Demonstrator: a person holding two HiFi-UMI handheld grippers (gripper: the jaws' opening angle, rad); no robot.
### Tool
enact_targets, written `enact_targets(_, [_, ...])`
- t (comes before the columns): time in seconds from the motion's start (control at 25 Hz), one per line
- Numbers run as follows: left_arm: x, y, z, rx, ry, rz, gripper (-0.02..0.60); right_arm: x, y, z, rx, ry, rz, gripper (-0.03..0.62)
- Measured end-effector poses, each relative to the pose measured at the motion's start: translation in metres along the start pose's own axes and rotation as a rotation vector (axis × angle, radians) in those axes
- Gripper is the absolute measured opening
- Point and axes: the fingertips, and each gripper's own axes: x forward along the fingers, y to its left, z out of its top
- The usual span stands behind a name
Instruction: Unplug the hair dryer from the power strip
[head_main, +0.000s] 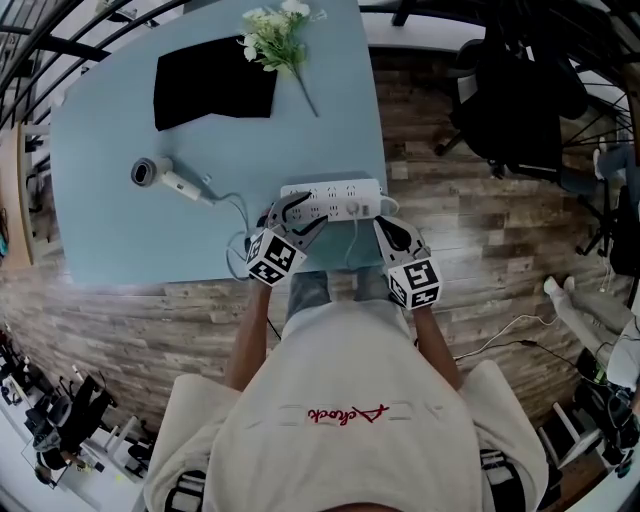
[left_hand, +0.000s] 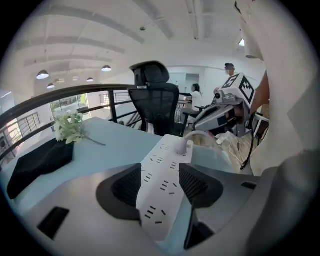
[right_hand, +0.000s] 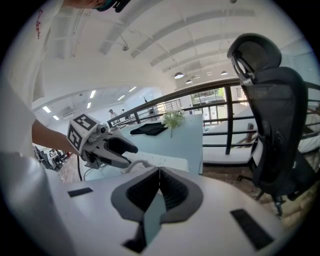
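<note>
— Seen from the head view, what comes first, biggest down?

— Across the upper left, light blue table (head_main: 110, 220). At upper right, black office chair (head_main: 525, 95). Near the table's top edge, black cloth (head_main: 215, 92).

— And the grippers?

— Just left of centre, left gripper (head_main: 298, 215), jaws spread wide around the left end of the white power strip (head_main: 333, 198). Strip lying between the pads, with a sliver of blue table showing beside one pad. So released, not squeezing. Just right of centre, by the strip's right end, right gripper (head_main: 388, 228), jaws pressed together, nothing between them.

— And the task's thing?

— At centre left, hair dryer (head_main: 165, 178) lying on the table, well apart from the strip. At top centre, beside the cloth, flowers (head_main: 275, 35). Smallest, white plug (head_main: 357, 208), seated in the strip towards its right end.
</note>
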Motion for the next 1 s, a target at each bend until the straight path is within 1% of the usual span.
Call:
enact_targets(0.16, [0.007,0.006,0.006,-0.008,-0.003,0.021,0.222,-0.001,-0.001,0.002,-0.001,0.0,0.007,0.017])
enact_targets(0.24, [0.013,0.005,0.002,-0.006,0.031,0.004,0.221,-0.001,-0.001,0.002,0.0,-0.002,0.009,0.017])
enact_targets(0.32, [0.019,0.003,-0.002,0.019,0.078,-0.022,0.209,-0.001,-0.002,0.002,0.003,-0.004,0.01,0.017])
enact_targets(0.44, [0.022,0.002,-0.003,0.022,0.106,-0.043,0.209,0.001,-0.001,0.0,0.0,0.0,0.015,0.017])
enact_targets(0.72, [0.022,0.003,-0.002,0.002,0.109,-0.043,0.209,0.003,0.0,-0.001,-0.013,0.007,0.022,0.018])
enact_targets(0.84, [0.022,0.002,-0.003,0.003,0.107,-0.042,0.209,0.005,0.004,-0.002,-0.039,0.004,0.048,0.023])
enact_targets(0.88, [0.021,0.002,-0.003,0.004,0.107,-0.043,0.209,0.006,0.006,-0.003,-0.043,0.002,0.058,0.043])
enact_targets(0.92, [0.021,0.002,-0.003,0.004,0.108,-0.043,0.209,0.008,0.008,-0.004,-0.044,0.005,0.066,0.094])
enact_targets(0.96, [0.021,0.003,-0.003,0.004,0.108,-0.043,0.209,0.01,0.008,-0.006,-0.046,0.011,0.07,0.123])
enact_targets(1.0, [0.021,0.003,-0.002,0.004,0.108,-0.043,0.209,0.011,0.009,-0.009,-0.052,0.02,0.071,0.127])
